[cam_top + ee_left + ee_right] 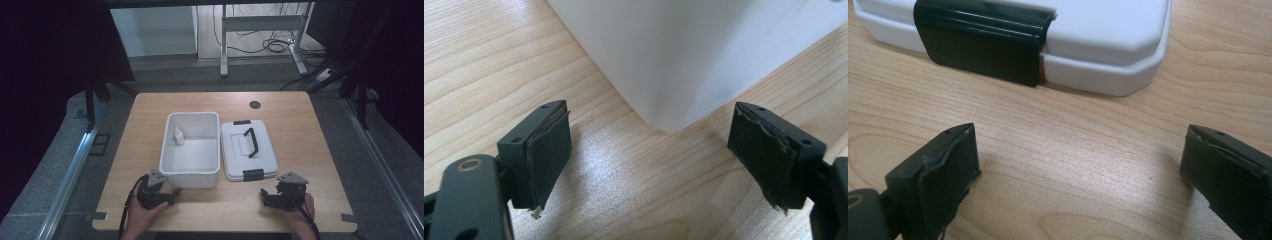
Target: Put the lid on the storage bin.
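Wood: the table (pixel 300 150) is light brown wood, with a small dark round spot (pixel 255 104) near its far edge, at about 1 o'clock from the middle.
Box: a white plastic box (pixel 190 177) with no top on sits in the middle of the table. Its sides are tall and it is open at the top.
Little bottle: a small white bottle (pixel 178 135) stands up inside the box, in the far left part, at about 11 o'clock.
Lid: a white lid (pixel 235 150) lies flat on the table, just beside the box at 3 o'clock. It has a black handle (pixel 250 141) on top and a black clip (pixel 253 174) on the near end.
Left gripper: the left gripper (pixel 174 192) is low on the table at 7 o'clock, just by the box's near left corner. Its jaws are wide apart and hold nothing.
Right gripper: the right gripper (pixel 263 196) is at 5 o'clock, near the lid's black clip. Its jaws are wide apart too, with bare wood between them.
Hands: a hand (pixel 145 212) holds each gripper from the near edge.
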A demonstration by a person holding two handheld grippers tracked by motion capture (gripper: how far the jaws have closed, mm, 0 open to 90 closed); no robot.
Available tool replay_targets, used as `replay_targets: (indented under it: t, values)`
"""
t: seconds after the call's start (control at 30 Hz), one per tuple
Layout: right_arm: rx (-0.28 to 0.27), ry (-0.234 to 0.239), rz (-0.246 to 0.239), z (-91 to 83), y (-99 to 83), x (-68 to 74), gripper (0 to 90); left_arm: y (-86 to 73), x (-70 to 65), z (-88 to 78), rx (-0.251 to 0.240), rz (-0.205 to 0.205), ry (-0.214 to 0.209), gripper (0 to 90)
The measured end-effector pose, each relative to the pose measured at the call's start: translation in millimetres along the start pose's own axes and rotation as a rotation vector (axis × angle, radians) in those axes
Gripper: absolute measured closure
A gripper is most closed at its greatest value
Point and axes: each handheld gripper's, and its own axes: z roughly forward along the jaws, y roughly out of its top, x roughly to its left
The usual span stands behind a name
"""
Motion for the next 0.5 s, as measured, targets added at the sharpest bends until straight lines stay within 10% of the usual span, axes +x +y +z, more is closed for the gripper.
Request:
replay_targets:
  t: [0.5]
  values:
    - [-0.013,-0.018,0.014,-3.0,-2.0,2.3,7.3,-0.2,-0.1,-0.3,0.001,0.002,0.001,17.6]
